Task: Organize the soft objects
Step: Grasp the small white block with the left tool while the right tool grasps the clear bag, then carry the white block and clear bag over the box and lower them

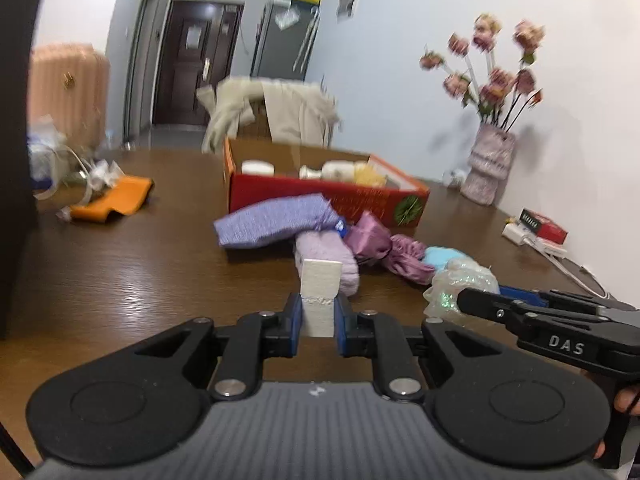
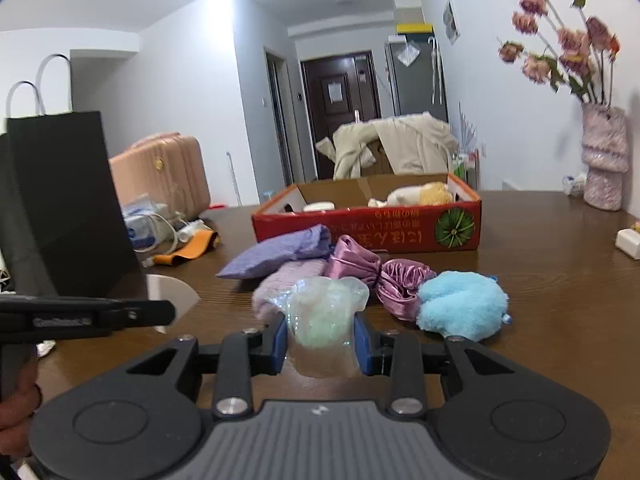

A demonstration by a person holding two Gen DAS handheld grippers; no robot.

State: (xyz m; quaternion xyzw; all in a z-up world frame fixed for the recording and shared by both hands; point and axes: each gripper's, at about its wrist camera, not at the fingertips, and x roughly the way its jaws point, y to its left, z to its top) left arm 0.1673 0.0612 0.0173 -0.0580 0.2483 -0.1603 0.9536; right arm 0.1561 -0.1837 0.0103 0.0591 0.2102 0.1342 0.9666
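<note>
My left gripper (image 1: 318,312) is shut on a white sponge block (image 1: 320,288), held upright above the table. My right gripper (image 2: 320,340) is shut on a pale green ball in clear wrap (image 2: 324,312); it also shows in the left wrist view (image 1: 460,284). On the table lie a purple knit pouch (image 1: 276,220), a lilac fuzzy roll (image 1: 328,256), a pink satin scrunchie (image 2: 380,276) and a blue plush (image 2: 460,304). Behind them stands a red cardboard box (image 2: 360,228) holding a few soft toys.
A black paper bag (image 2: 68,208) stands at the left. An orange cloth (image 1: 116,200) and cables lie at the far left. A vase of flowers (image 1: 488,160) stands at the right wall, with a white charger (image 1: 520,234) nearby.
</note>
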